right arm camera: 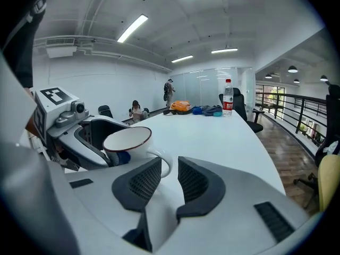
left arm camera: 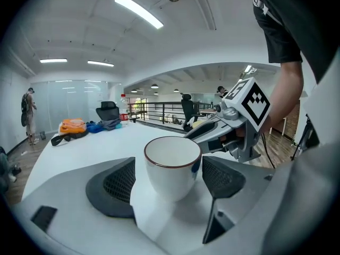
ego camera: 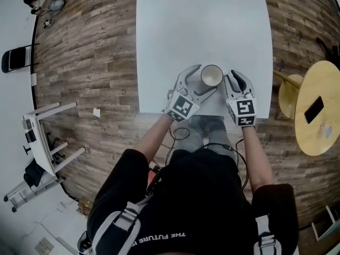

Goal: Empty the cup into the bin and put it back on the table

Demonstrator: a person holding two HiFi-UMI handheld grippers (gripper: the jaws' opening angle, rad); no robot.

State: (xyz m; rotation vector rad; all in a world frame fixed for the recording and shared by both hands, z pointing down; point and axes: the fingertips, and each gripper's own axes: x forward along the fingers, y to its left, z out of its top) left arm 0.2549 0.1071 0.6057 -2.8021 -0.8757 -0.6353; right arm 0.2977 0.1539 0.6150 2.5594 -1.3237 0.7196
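A white cup [ego camera: 211, 75] with a dark rim stands upright near the front edge of the white table [ego camera: 202, 25], and its inside looks bare. My left gripper [ego camera: 203, 79] is open with its jaws either side of the cup's body [left arm camera: 172, 166]; a gap shows at the left pad and the right pad lies close to the wall. My right gripper [ego camera: 235, 77] is open, and the cup's handle [right arm camera: 162, 166] sits between its pads without being pressed. In the right gripper view the cup [right arm camera: 127, 142] is just left of the right gripper's jaws [right arm camera: 169, 177].
A round wooden side table [ego camera: 324, 89] with a dark phone [ego camera: 314, 109] and a yellow stool [ego camera: 289, 94] stand to the right. A folding chair [ego camera: 16, 60] and a white rack [ego camera: 42, 137] are on the left. A water bottle [right arm camera: 228, 97] and bags [right arm camera: 180, 106] sit at the table's far end.
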